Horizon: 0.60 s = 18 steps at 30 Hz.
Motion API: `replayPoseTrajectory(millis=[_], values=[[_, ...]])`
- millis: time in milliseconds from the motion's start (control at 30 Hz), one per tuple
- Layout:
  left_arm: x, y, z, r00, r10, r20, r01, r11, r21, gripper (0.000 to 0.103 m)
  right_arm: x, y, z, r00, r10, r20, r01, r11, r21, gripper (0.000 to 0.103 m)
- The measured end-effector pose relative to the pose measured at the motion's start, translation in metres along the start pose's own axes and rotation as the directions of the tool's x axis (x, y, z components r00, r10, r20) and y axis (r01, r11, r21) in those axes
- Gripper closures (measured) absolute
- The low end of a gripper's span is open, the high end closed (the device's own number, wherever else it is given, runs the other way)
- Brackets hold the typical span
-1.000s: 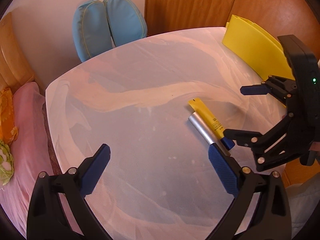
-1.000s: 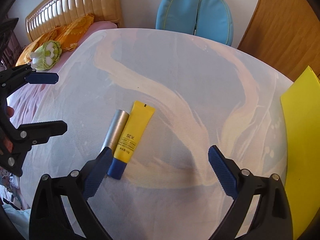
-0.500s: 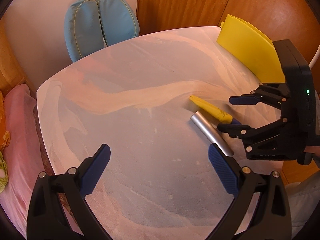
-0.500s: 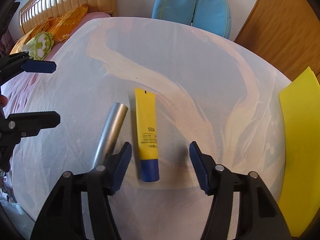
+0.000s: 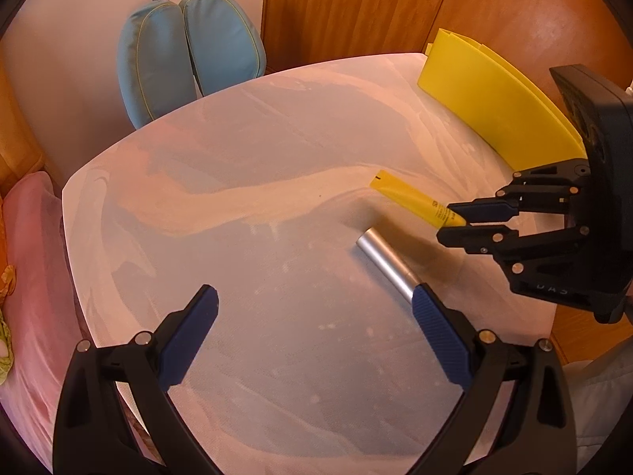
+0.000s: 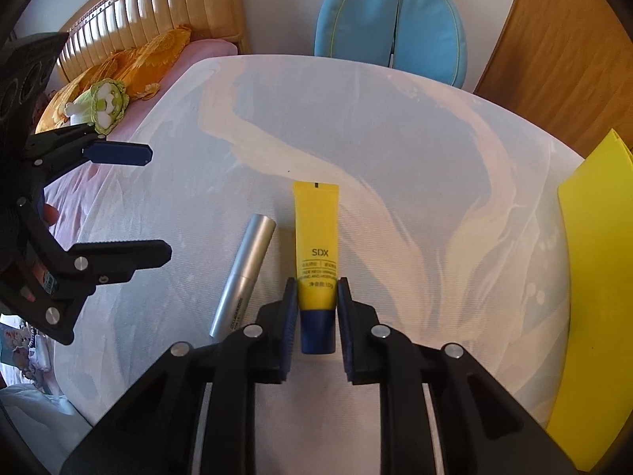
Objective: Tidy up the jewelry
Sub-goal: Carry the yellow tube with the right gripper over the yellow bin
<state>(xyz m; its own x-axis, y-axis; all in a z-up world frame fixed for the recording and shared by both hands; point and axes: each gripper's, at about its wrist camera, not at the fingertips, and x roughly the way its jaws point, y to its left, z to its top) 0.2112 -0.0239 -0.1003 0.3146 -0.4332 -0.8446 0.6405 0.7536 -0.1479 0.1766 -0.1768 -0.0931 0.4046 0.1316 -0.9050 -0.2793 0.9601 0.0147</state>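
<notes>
A yellow tube (image 6: 316,229) with a dark blue cap lies lengthwise on the white table (image 6: 395,150). My right gripper (image 6: 316,297) is closing on it, and both pads press its cap end. In the left wrist view the same tube (image 5: 407,196) sticks out from the right gripper (image 5: 451,219) at the right. A silver tube (image 6: 245,273) lies just left of the yellow one, free of both grippers. My left gripper (image 5: 314,297) hangs open over the table with nothing between its fingers, its right pad near the silver tube (image 5: 385,259).
A yellow folder (image 5: 486,95) stands along the table's right edge against a wooden wall. A blue padded chair (image 6: 391,27) stands behind the table. A bed with a pink sheet, orange pillows and a green plush toy (image 6: 103,103) lies to the left.
The right gripper shifted from beside the yellow tube to straddle its cap end, and its jaws closed from wide open onto the tube. The left gripper stayed open in place.
</notes>
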Motion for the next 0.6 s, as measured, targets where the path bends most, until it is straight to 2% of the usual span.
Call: replayPoseTrajectory(millis=[300,600], values=[[0.002,-0.041,0.013,1.000,-0.017,0.009,0.017,0.998,0.067,0.007,-0.025,-0.021,-0.023,0.999,-0.010,0.034,0.009,1.000,0.023,0.082],[-0.003,-0.103,0.039,0.999,0.032,0.013,-0.034,0.992,0.125,0.007,-0.074,-0.064,-0.060,0.992,0.008,0.130,-0.011,1.000,0.026,0.082]])
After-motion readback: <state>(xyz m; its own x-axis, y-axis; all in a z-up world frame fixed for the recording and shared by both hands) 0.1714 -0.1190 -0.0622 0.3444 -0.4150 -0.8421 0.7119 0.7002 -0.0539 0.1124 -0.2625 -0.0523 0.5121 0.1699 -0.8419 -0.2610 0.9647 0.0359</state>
